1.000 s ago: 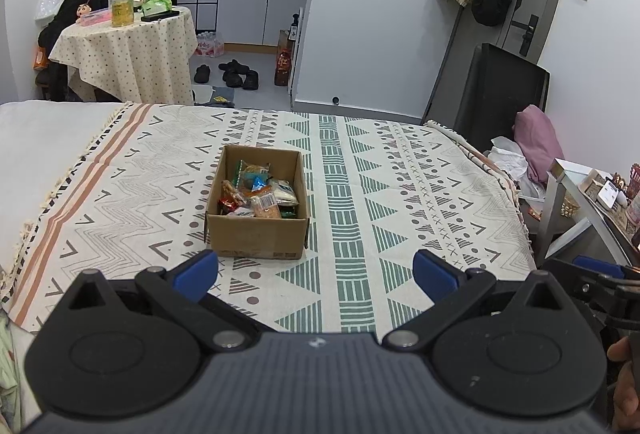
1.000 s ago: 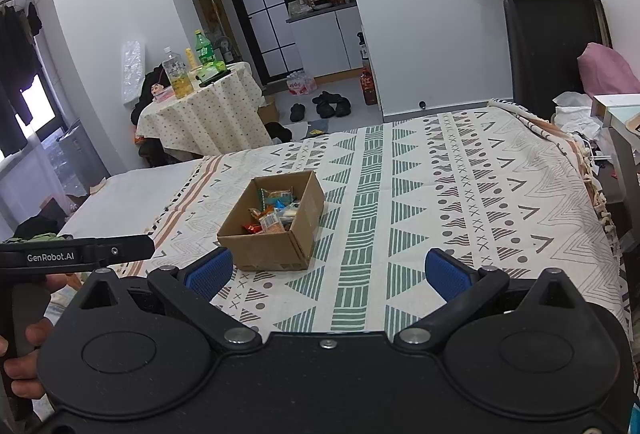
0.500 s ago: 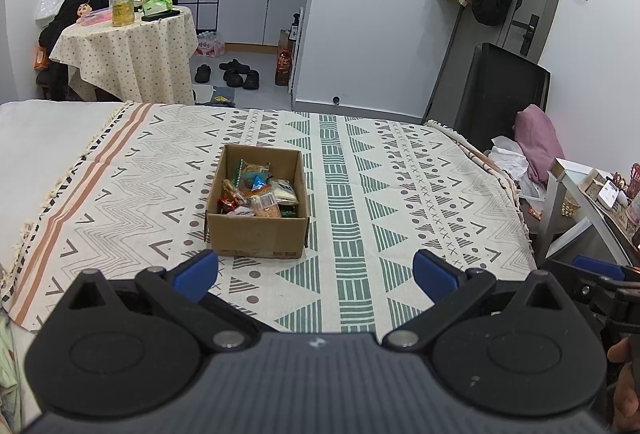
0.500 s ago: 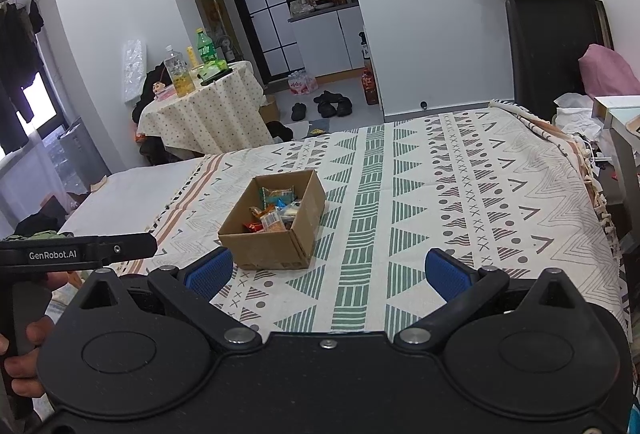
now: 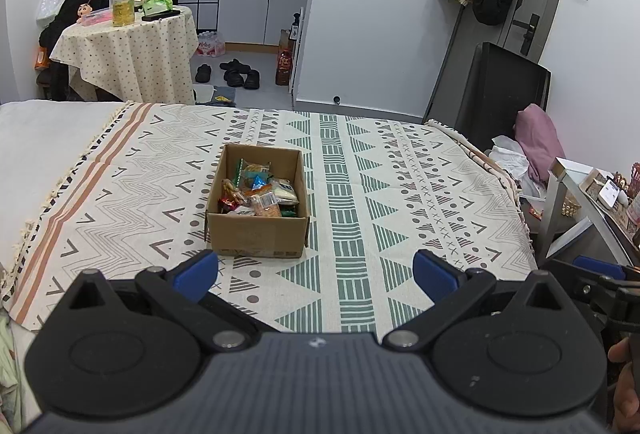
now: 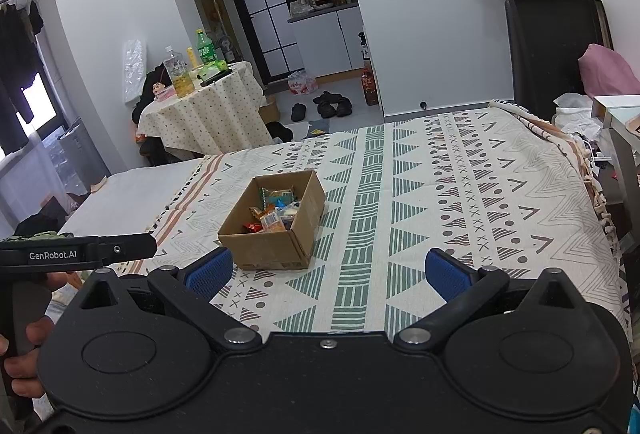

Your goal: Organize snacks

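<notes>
- Cardboard box [image 5: 258, 212] sits on the patterned blanket [image 5: 400, 194] of the bed, toward the blanket's near edge and left of its green middle stripe; well clear of every edge.
- Snack packets [image 5: 260, 194] lie heaped inside the box, none loose on the blanket.
- Left gripper [image 5: 316, 270]: fingers spread wide, empty, hovering over the near edge.
- Right gripper [image 6: 326, 276]: likewise spread, nothing between the fingers.
- Box lies ahead of both grippers; just left of centre for the left one, further left for the right one. Left looks the nearer, by judgement.
- Box long axis runs from near edge toward far edge, a short wall facing the left gripper; from the right view it is seen corner-on.
- Packets point every way; no common axis.
</notes>
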The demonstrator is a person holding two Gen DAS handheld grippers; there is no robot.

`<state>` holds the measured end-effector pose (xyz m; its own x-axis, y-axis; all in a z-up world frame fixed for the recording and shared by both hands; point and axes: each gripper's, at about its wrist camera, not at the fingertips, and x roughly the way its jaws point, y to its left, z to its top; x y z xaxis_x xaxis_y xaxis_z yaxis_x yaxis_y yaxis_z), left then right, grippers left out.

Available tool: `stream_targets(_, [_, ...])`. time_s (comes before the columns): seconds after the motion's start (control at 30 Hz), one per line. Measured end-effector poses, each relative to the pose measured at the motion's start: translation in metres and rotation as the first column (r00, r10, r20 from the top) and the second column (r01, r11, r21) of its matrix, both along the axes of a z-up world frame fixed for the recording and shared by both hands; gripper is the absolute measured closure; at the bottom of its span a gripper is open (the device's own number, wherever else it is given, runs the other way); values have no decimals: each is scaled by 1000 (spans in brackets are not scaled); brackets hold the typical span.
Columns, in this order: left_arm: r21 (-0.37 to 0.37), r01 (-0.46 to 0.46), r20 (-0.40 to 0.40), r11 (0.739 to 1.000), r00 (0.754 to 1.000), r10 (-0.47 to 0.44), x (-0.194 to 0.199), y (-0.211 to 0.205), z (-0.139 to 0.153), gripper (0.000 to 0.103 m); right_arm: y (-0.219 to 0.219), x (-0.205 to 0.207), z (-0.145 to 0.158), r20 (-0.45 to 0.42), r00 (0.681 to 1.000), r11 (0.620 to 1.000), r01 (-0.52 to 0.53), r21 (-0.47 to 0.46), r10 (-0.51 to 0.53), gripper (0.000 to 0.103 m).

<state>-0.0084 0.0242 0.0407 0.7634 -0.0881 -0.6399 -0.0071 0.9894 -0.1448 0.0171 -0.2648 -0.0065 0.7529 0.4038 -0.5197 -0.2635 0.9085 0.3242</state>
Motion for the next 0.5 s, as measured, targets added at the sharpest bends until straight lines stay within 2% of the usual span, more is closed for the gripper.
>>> stream_targets(0.5, [-2, 18, 2, 1000, 1000, -18, -2, 1, -2, 0, -3, 0, -2, -6, 1000, 1000, 6, -3, -6, 0])
